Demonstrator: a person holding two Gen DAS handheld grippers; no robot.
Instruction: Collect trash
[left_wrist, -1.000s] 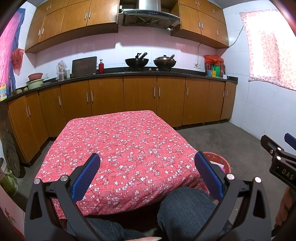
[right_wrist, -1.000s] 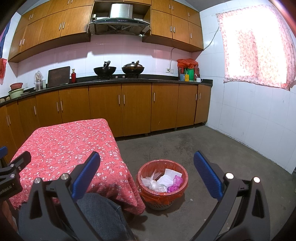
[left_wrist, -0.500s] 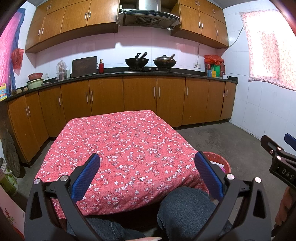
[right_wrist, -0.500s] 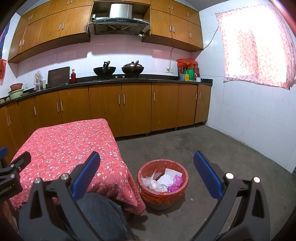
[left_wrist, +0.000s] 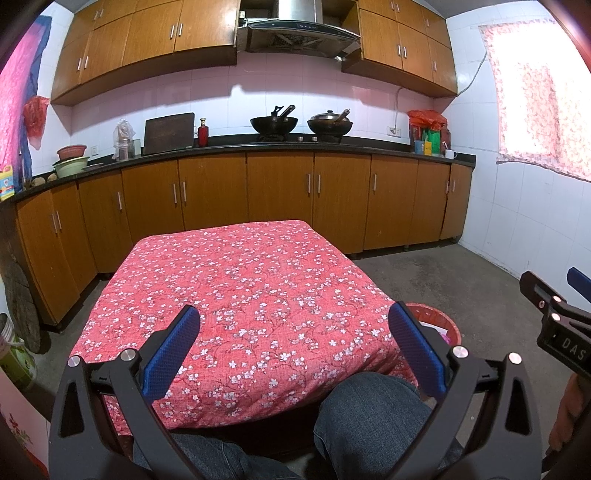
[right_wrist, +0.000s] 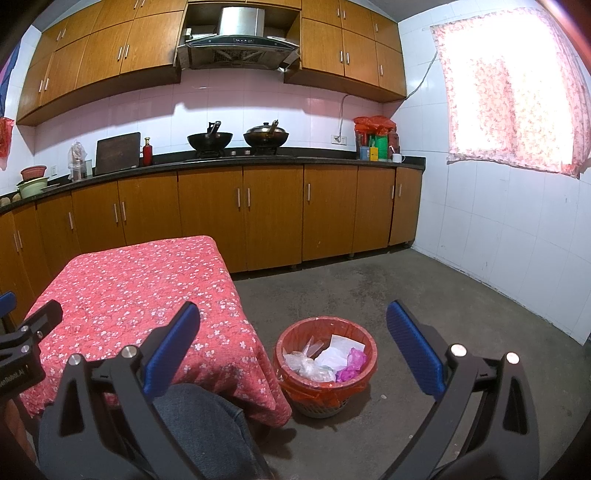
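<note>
The trash (right_wrist: 325, 360) sits in a round red basket (right_wrist: 288, 373) on the concrete floor (right_wrist: 424, 295), just beside the near right corner of the desk (right_wrist: 129, 280). It is a loose heap: crumpled clear plastic on the left, a white paper sheet at the back right, a bright pink-purple scrap of film at the right. The basket is lined with an orange-red bag whose edge folds out over the rim; below the liner the grey lattice base shows. The basket stands upright with its mouth facing up — being round, it has no clear long axis. The white sheet leans against the far inner wall; which way the other pieces lie I cannot tell.

From the left wrist view only part of the basket's rim (left_wrist: 445, 321) shows past the desk corner, behind the right-hand finger.

The left gripper (left_wrist: 295, 349) hangs low over the near edge of the desk, aimed across the red flowered cloth toward the brown cabinets (left_wrist: 280, 195). Its blue-padded fingers (left_wrist: 173, 352) are spread wide and released, with nothing between them. The right gripper (right_wrist: 293, 350) is held at the desk's right side, looking out over the basket and floor; its fingers (right_wrist: 413, 350) are likewise spread apart and empty. Each gripper's tip shows at the edge of the other's view, so the two are held side by side. A knee in blue jeans (left_wrist: 369, 413) sits below them — the person is seated at the desk.
</note>
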